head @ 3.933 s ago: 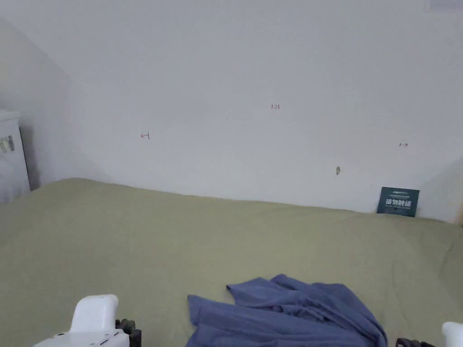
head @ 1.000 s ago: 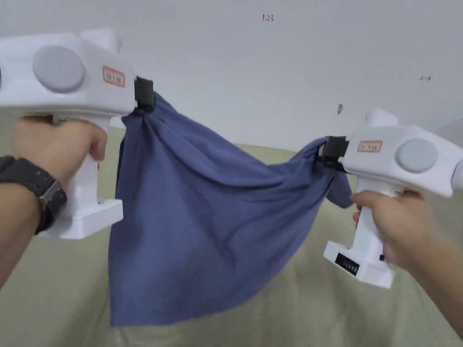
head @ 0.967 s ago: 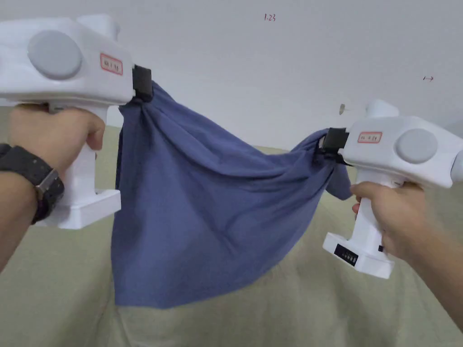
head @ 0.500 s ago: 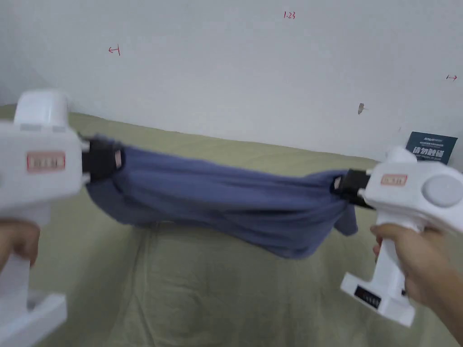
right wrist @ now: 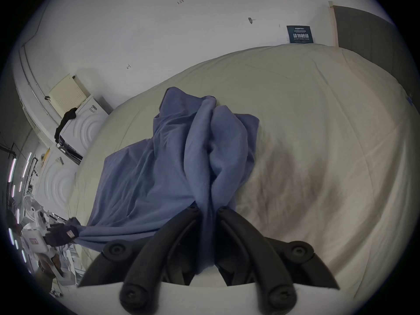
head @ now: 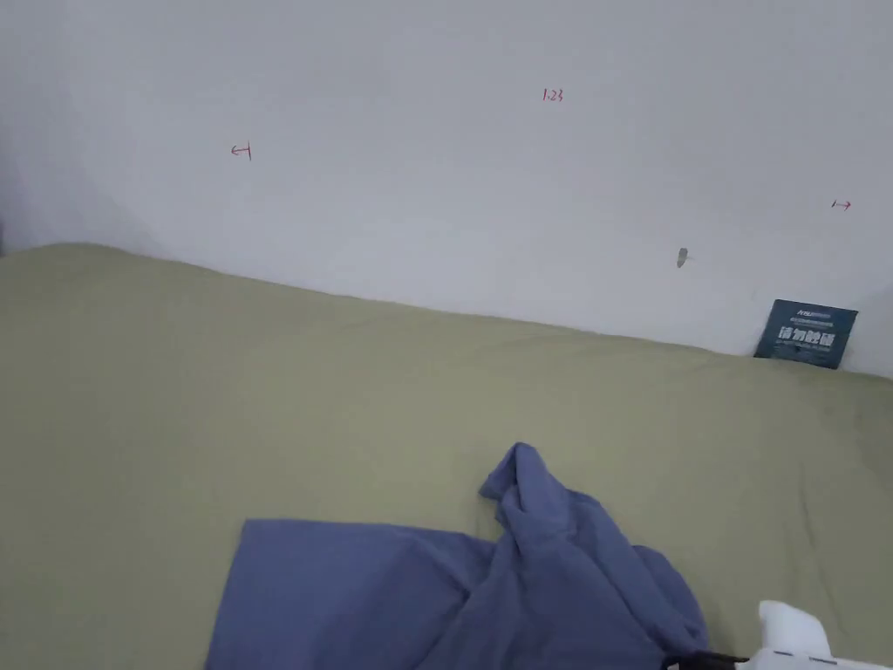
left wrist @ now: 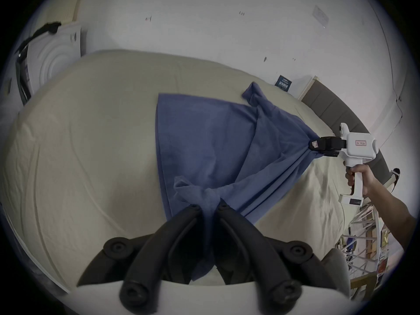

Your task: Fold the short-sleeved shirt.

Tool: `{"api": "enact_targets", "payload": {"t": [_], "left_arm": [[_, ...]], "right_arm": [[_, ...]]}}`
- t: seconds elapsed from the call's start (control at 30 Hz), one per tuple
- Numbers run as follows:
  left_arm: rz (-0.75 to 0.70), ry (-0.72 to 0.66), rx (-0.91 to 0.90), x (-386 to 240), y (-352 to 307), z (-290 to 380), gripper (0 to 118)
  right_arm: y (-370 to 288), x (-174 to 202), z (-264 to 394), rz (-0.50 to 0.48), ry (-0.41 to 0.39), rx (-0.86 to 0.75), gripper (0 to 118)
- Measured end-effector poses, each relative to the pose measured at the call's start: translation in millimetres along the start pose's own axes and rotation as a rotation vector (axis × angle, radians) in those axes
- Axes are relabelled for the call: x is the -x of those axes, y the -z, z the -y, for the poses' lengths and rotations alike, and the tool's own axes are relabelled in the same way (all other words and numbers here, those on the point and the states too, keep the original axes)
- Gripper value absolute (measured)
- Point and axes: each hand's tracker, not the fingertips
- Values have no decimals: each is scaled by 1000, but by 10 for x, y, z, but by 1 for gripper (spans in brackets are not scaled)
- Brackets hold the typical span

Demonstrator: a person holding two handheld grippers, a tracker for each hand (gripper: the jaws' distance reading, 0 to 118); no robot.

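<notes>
1. A moment ago I held the blue shirt (head: 453, 593) stretched in the air between my two grippers; now most of it has come down onto the green bedsheet (head: 262, 393), and both grippers have dropped low toward the near edge of the bed
2. The shirt lies on the near part of the sheet, far from the wall; its left half is spread fairly flat, while its right half is bunched into a ridge with one corner poking up
3. My left gripper (left wrist: 208, 206) has its jaws pinched on a gathered corner of the shirt
4. My right gripper (right wrist: 208, 208) also has its jaws clamped on a bunched fold of cloth
5. I judge the step in hand is laying the shirt flat; to do it well I should pull my grippers apart, tension the near edge, and drag lightly so the ridge smooths out before I let go
</notes>
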Motion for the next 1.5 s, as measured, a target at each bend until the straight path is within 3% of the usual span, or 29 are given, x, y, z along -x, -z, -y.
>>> {"api": "enact_targets", "payload": {"t": [0.07, 0.1, 0.13, 0.17, 0.2, 0.23, 0.27, 0.33, 0.5, 0.6, 0.67, 0.7, 0.73, 0.77, 0.8, 0.87, 0.97, 1.1, 1.13, 1.33, 1.37, 1.4, 1.43, 1.47, 1.5], "left_arm": [[-8, -14, 11, -36, -10, 58, 6], [-14, -23, 8, -67, -20, 92, 7], [-27, -32, -3, -74, -44, 101, 15], [-40, -47, -16, -56, -79, 104, 34], [-27, -69, -23, -57, -139, 101, 64], [8, -101, -61, -59, -241, 97, 98], [25, -115, -105, -67, -355, 89, 110], [29, -100, -237, 15, -573, -33, 112], [-96, 120, -374, -480, -888, -459, 112], [-147, 207, -391, -957, -940, -568, 112], [-165, 240, -357, -1171, -900, -542, 110], [-173, 246, -329, -1226, -846, -501, 104], [-188, 247, -287, -1287, -812, -424, 72], [-173, 239, -245, -1315, -797, -323, 21], [-147, 218, -217, -1319, -770, -217, 0], [-120, 158, -178, -1253, -723, 39, 0], [-162, 121, -113, -1115, -640, 511, 0], [-222, 90, -89, -892, -775, 959, 0], [-249, 71, -92, -818, -818, 999, 0], [-359, 12, -109, -406, -803, 673, 0], [-358, -1, -101, -403, -792, 588, 4], [-366, -13, -96, -368, -735, 518, 20], [-376, -30, -91, -333, -644, 438, 62], [-379, -43, -77, -301, -558, 366, 88], [-350, -65, -56, -180, -412, 250, 101]], "right_arm": [[-26, -15, -16, -13, 31, -14, 11], [-59, 7, -31, -8, 27, -17, 20], [-117, 29, -63, 5, 27, -26, 50], [-172, 32, -83, 0, 23, -26, 82], [-289, 50, -93, -18, 14, -39, 97], [-440, 95, -96, -51, -1, -93, 94], [-586, 142, -107, -50, -28, -127, 94], [-941, 291, -97, 11, -102, -209, 94], [-1572, 836, 69, 242, -256, -385, 95], [-1808, 1097, 327, 268, -311, -411, 96], [-1872, 1169, 556, 292, -292, -414, 96], [-1893, 1193, 674, 327, -278, -403, 95], [-1911, 1203, 817, 358, -273, -383, 91], [-1923, 1189, 958, 371, -269, -370, 81], [-1933, 1171, 1101, 364, -266, -362, 64], [-1935, 1117, 1372, 324, -242, -303, 6], [-1917, 1100, 1765, 405, -199, -253, 1], [-1906, 1126, 2045, 309, -220, -184, 1], [-1889, 1157, 2045, 322, -229, -173, 1], [-1867, 1309, 1745, 262, -269, -203, 1], [-1866, 1325, 1681, 254, -275, -209, 1], [-1865, 1336, 1623, 243, -282, -217, 1], [-1864, 1362, 1566, 231, -296, -218, 1], [-1857, 1373, 1530, 228, -311, -221, 2], [-1853, 1377, 1491, 221, -323, -220, 2]]}}
